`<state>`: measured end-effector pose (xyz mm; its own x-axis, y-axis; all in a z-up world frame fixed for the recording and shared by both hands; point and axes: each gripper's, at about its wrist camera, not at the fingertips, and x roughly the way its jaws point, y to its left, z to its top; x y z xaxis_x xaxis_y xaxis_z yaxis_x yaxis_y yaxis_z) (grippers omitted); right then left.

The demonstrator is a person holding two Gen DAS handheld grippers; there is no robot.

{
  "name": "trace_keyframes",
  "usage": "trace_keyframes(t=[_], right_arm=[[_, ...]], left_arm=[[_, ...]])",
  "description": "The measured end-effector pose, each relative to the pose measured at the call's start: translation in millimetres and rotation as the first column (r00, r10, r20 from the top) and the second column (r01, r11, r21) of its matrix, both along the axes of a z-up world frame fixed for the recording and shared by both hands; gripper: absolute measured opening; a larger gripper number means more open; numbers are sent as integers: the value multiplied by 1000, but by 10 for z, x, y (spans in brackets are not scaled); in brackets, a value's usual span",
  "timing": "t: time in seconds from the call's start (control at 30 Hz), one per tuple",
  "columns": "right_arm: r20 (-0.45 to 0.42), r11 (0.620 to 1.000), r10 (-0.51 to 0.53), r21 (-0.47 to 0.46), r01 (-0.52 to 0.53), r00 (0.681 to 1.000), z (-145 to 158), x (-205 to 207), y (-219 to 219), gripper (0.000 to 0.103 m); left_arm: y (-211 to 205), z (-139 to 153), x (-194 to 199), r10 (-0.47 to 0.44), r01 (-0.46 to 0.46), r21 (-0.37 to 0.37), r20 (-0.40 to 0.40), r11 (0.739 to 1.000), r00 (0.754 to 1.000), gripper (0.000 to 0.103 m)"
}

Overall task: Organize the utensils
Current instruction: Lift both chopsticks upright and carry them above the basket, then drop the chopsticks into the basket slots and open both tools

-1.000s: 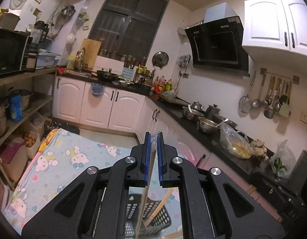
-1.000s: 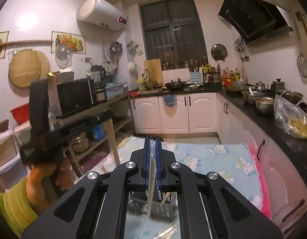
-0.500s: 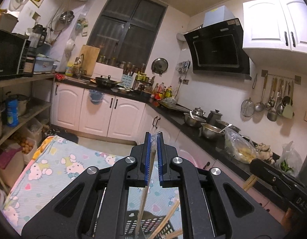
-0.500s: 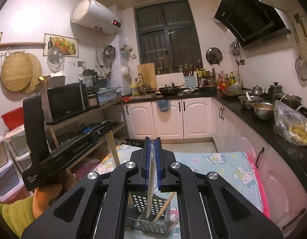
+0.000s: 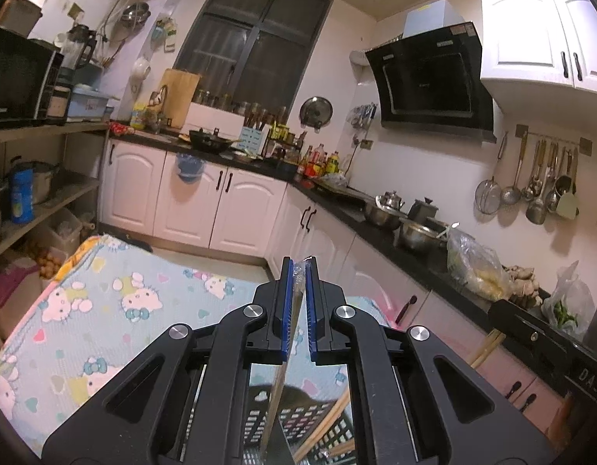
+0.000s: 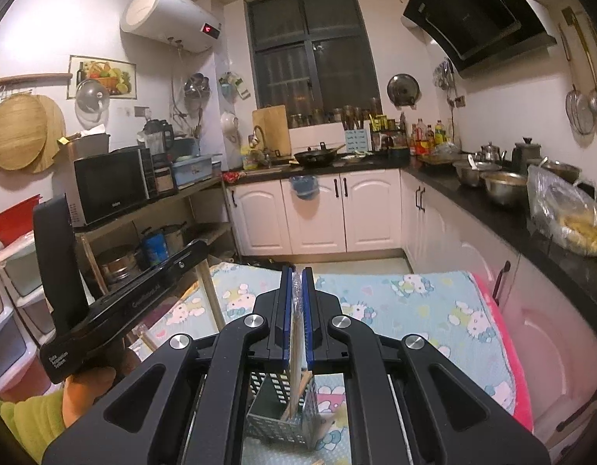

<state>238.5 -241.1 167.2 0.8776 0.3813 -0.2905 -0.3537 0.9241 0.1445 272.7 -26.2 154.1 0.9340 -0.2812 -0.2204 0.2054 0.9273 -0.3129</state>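
My left gripper (image 5: pixel 298 267) is shut on a plastic-wrapped pair of chopsticks (image 5: pixel 283 368) that hangs down over the black slotted utensil basket (image 5: pixel 298 422). Bare wooden chopsticks (image 5: pixel 325 422) lean inside that basket. My right gripper (image 6: pixel 297 273) is shut on another wrapped pair of chopsticks (image 6: pixel 296 352), its lower end above or just inside the same basket (image 6: pixel 271 418), which holds a wooden chopstick (image 6: pixel 298 395). The left gripper's body (image 6: pixel 116 302) shows at the left of the right wrist view, the right one's body (image 5: pixel 542 345) at the right of the left wrist view.
The basket stands on a table covered with a light blue Hello Kitty cloth (image 6: pixel 414 310). A black countertop (image 6: pixel 530 224) with steel pots and a food bag runs along the right. Wooden shelves (image 6: pixel 151 209) with a microwave stand at the left.
Both grippers have risen and tilted a little; the basket sits lower in the left view, and the two grippers have come closer together over it. Both still hold their wrapped chopsticks.
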Motion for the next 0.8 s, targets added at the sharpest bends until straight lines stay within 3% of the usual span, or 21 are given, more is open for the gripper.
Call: trace_keyframes(t=[0.67,0.73,0.8], right_arm=[[-105,998,5,61,2,994,-513,-9,-30,6],[-113,998,4,63,4,994,-529,-14,-31,6],[-123,998,3,67,6,992,-549,-22,-46,6]], left_arm=[[85,-293,-87,-16,19,27,-87,999,996,2],[97,-306,-96,-22,24,23,-103,999,994,4],[117,-321,-111,-21,24,24,-118,999,993,14]])
